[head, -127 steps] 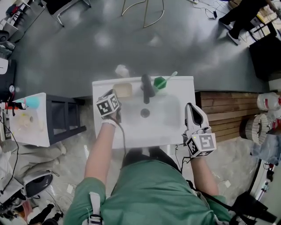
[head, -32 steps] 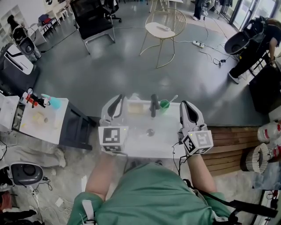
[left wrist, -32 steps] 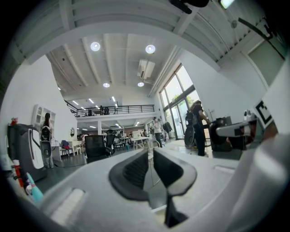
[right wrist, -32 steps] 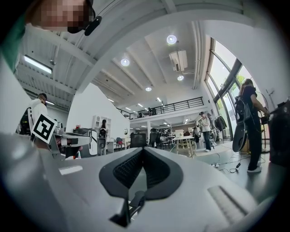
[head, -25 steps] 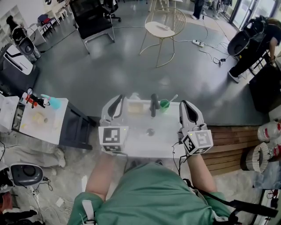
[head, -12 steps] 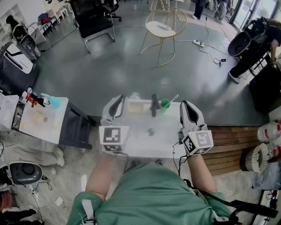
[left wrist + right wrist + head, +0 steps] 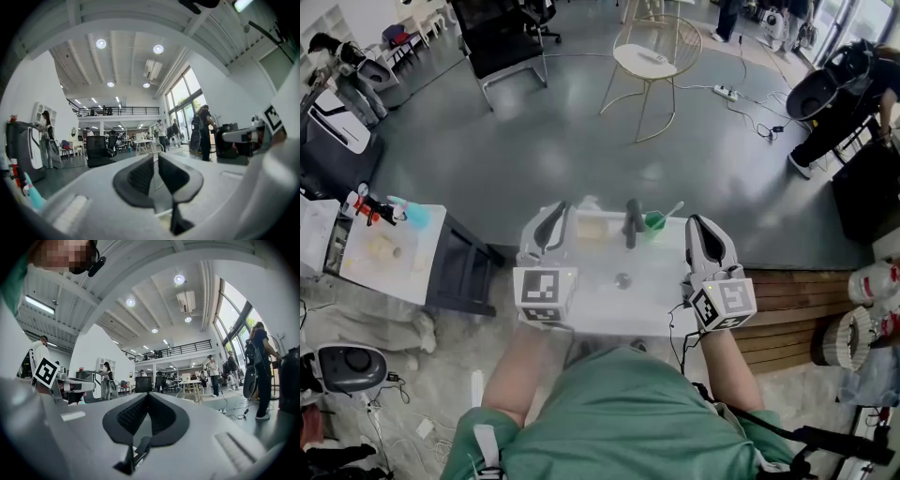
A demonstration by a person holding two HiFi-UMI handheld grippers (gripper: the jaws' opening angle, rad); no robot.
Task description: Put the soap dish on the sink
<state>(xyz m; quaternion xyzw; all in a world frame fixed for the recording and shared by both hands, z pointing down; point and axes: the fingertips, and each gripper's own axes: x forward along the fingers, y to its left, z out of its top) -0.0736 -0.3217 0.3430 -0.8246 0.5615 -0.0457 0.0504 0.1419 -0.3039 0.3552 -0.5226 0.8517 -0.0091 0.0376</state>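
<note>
**Both grippers empty, soap dish on the sink's back ledge**

Left gripper (image 7: pixel 551 217) is raised over the left rim of the white sink (image 7: pixel 661 314). Its own view shows the jaws all but closed, only a sliver of the room between the pads, and nothing held. The right gripper (image 7: pixel 703 225) hangs over the right rim with its jaws together, also empty. Both point out across the room and not down at the basin.

The soap dish (image 7: pixel 589 228) lies on the back ledge, just left of the dark faucet (image 7: pixel 632 220). A green cup (image 7: pixel 653 222) with a toothbrush stands on the faucet's other side. To my eye the job looks done.

The risk now is a careless withdrawal. The left gripper is just beside the dish, so a sideways swing could nudge it off the back edge or tip it into the basin.

The dish appears to lie flat, its long axis running left to right along the back rim, one short end toward the faucet and the other toward the left gripper. It is too small from above to tell what lies in it.
</note>
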